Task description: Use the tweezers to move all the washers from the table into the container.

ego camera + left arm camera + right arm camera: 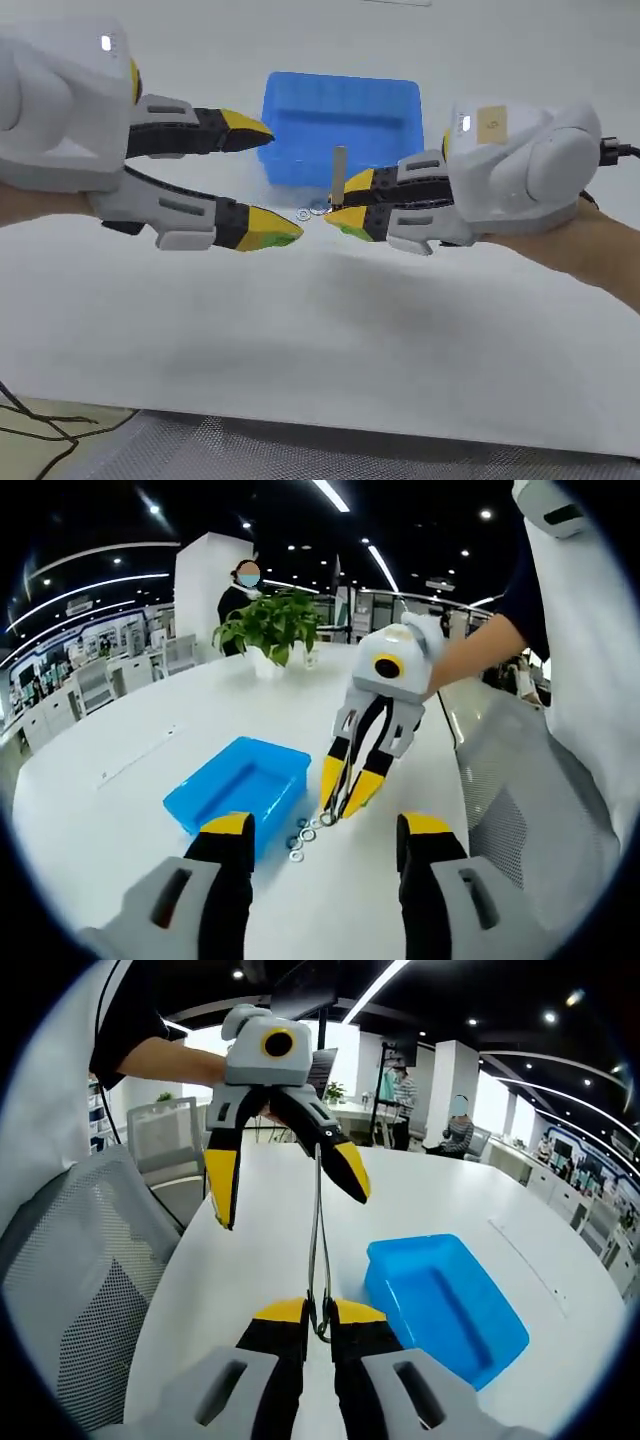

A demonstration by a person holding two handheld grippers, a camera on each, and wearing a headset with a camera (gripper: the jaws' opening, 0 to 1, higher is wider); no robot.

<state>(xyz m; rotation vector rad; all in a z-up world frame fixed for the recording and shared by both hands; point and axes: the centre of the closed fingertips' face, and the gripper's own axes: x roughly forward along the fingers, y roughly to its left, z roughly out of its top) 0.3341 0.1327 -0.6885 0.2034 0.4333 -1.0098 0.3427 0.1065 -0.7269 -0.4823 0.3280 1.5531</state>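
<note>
A blue container [340, 118] sits on the white table, with several small metal washers [312, 211] lying just in front of it. My right gripper [338, 205] is shut on the tweezers [340, 168], whose flat end sticks up. In the left gripper view the tweezers [333, 802] point down, with their tips at the washers [300, 836] beside the container [240, 785]. My left gripper [280, 183] hangs open and holds nothing, left of the washers. The right gripper view shows the tweezers [318, 1215] running forward from my shut right gripper [318, 1312], the container [445, 1300] to their right, and the open left gripper [285, 1175] beyond.
The table's near edge [300, 425] has a grey mesh chair [80, 1290] below it. A potted plant [268, 625] stands far back on the table. People sit and stand in the office behind.
</note>
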